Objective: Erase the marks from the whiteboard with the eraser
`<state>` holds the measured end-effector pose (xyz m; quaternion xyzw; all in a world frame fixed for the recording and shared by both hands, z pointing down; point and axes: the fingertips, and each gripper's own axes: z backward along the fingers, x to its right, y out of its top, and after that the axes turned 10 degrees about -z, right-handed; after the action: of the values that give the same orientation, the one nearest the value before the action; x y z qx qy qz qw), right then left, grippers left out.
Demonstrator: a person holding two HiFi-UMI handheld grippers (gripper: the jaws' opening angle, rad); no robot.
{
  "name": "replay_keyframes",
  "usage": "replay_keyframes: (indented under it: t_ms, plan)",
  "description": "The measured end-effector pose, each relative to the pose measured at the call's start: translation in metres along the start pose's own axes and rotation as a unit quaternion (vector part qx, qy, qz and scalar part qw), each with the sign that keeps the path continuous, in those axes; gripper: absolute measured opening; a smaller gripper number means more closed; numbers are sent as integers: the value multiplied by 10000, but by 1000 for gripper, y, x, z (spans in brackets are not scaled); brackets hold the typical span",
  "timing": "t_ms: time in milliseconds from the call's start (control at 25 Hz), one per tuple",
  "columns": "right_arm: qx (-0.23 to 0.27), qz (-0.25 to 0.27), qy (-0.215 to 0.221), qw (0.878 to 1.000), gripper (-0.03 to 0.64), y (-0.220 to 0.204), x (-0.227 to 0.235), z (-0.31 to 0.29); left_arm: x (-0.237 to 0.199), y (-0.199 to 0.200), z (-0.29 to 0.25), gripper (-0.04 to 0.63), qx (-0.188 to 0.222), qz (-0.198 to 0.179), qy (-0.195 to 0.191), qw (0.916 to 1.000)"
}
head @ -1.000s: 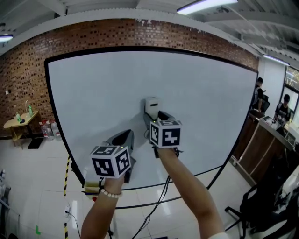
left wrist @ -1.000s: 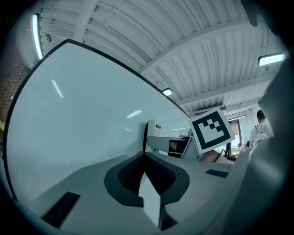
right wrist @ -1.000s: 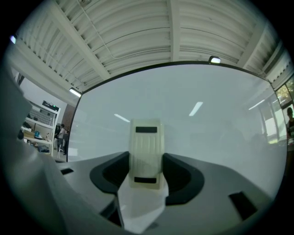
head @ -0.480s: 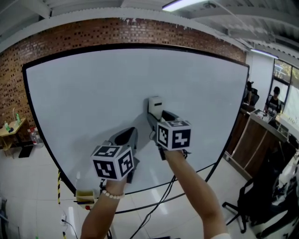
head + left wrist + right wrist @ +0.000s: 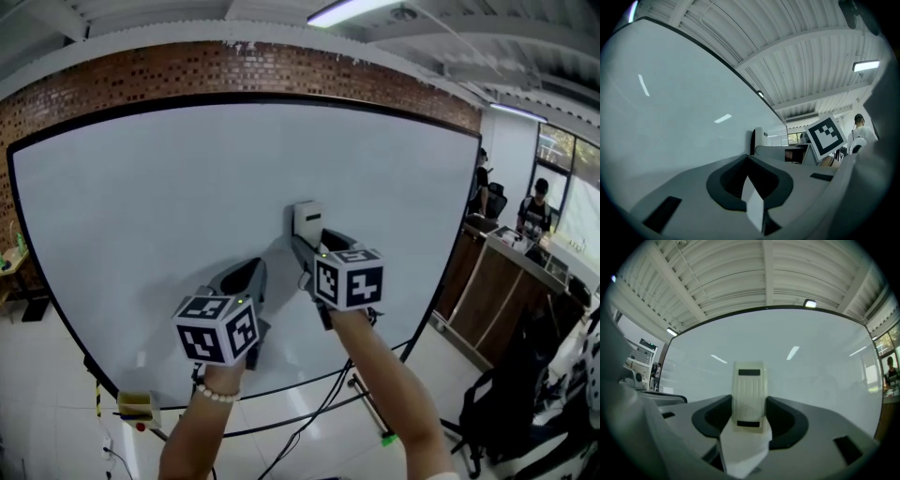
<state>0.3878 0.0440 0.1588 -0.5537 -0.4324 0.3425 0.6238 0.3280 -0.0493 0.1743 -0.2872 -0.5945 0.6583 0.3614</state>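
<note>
The whiteboard (image 5: pixel 169 187) fills the head view, and I see no marks on it. A cream eraser (image 5: pixel 306 218) lies flat against the board near its middle, with my right gripper (image 5: pixel 310 242) shut on its lower end. In the right gripper view the eraser (image 5: pixel 749 392) stands upright between the jaws of the right gripper (image 5: pixel 749 420), against the whiteboard (image 5: pixel 811 366). My left gripper (image 5: pixel 240 279) hangs lower left of it, close to the board, shut with nothing in it. The left gripper view shows the left gripper (image 5: pixel 751 185), and beyond it the eraser (image 5: pixel 759 139).
A small yellow box (image 5: pixel 138 405) sits at the board's lower left corner. Cables (image 5: pixel 314 417) hang under the board's frame. To the right stand a wooden counter (image 5: pixel 497 281), a black chair (image 5: pixel 502 412) and two people (image 5: pixel 536 211). A brick wall (image 5: pixel 141 70) rises behind.
The board now looks larger in the head view, its left edge nearer the frame's edge. The eraser and both grippers lie further right along the board. Both grips are unchanged.
</note>
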Motion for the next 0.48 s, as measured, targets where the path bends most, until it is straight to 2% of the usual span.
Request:
replay_keyframes:
  t_ms: [480]
  plan:
    - [-59,-1,13,10000,252,16,140,24,96,-15,-98,-12,2,106,3,9999]
